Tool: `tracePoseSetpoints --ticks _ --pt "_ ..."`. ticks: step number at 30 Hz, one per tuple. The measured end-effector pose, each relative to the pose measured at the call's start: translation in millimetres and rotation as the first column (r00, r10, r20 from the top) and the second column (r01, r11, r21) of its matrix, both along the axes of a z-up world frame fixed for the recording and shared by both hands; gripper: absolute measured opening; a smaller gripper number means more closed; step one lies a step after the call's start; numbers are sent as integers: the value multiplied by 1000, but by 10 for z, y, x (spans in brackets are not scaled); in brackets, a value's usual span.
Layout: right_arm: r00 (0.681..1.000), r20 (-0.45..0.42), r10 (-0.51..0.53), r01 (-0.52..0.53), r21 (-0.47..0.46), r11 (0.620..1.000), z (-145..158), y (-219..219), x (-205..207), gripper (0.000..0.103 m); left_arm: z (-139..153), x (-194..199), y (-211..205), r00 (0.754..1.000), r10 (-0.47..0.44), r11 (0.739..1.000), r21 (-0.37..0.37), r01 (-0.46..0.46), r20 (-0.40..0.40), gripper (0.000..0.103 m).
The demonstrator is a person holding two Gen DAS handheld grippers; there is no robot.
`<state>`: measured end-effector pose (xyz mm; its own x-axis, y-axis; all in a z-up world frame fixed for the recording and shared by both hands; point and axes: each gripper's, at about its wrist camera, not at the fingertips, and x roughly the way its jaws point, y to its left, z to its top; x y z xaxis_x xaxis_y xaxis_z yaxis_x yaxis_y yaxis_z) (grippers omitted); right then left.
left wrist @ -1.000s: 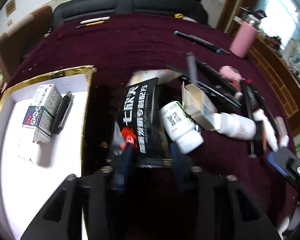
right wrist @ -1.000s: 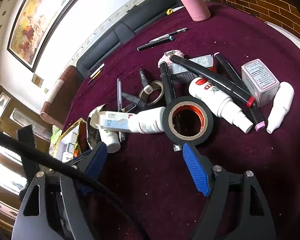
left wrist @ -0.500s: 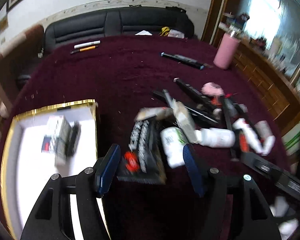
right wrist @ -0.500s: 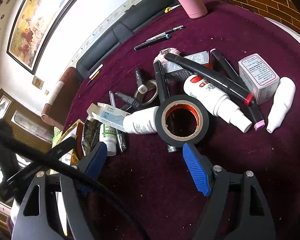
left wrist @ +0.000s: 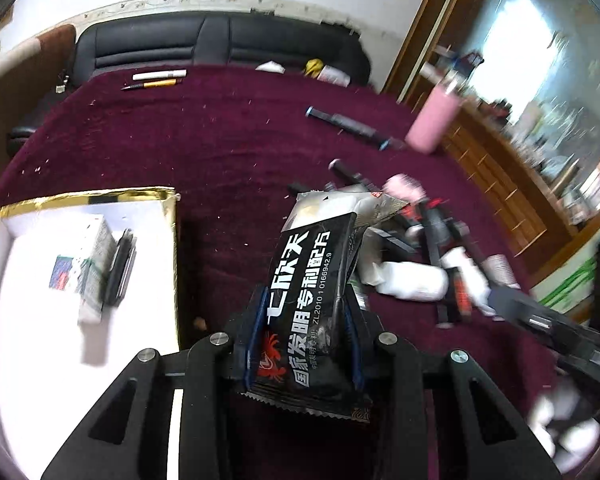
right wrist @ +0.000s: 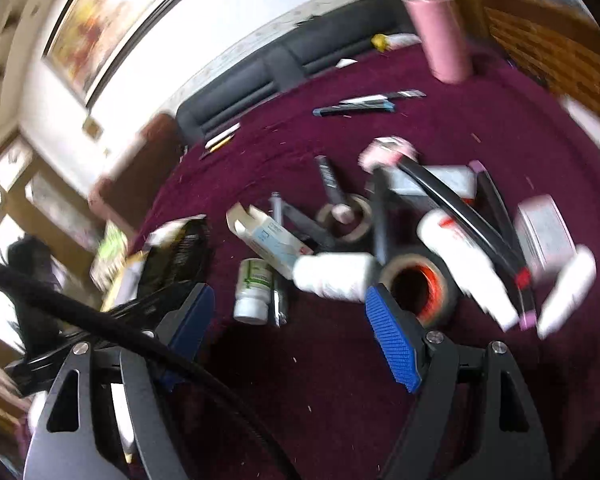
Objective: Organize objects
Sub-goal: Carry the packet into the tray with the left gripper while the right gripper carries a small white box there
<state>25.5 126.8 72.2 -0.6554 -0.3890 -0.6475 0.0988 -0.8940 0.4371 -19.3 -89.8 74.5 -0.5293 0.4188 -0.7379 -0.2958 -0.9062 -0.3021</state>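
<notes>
Above maroon tabletop (left wrist: 220,140): left gripper (left wrist: 306,344) closing on black sachet (left wrist: 308,292), lifted clear of clutter pile. Step: pick made, transfer pending. Next: carry left, release inside gold-rimmed tray (left wrist: 171,240) beside medicine box (left wrist: 88,268). Right gripper (right wrist: 288,336) spread wide, empty, hovering over white bottle (right wrist: 254,284).

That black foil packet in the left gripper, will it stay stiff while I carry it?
Probably not. The black foil packet looks crumpled and thin where the closing left gripper pinches it, so it may flop. Its torn-open silver top could spill contents. The glossy film might slip.
</notes>
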Motion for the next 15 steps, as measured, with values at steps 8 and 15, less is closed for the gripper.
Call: tracePoseSetpoints --ticks 8,15 --pt "994 -25 104 -90 320 943 -26 -752 -495 75 164 406 -619 999 43 982 184 -37 -28 29" --pt "989 129 77 -116 326 938 -284 -792 -859 26 86 572 -1172 994 111 961 255 -103 -18 30"
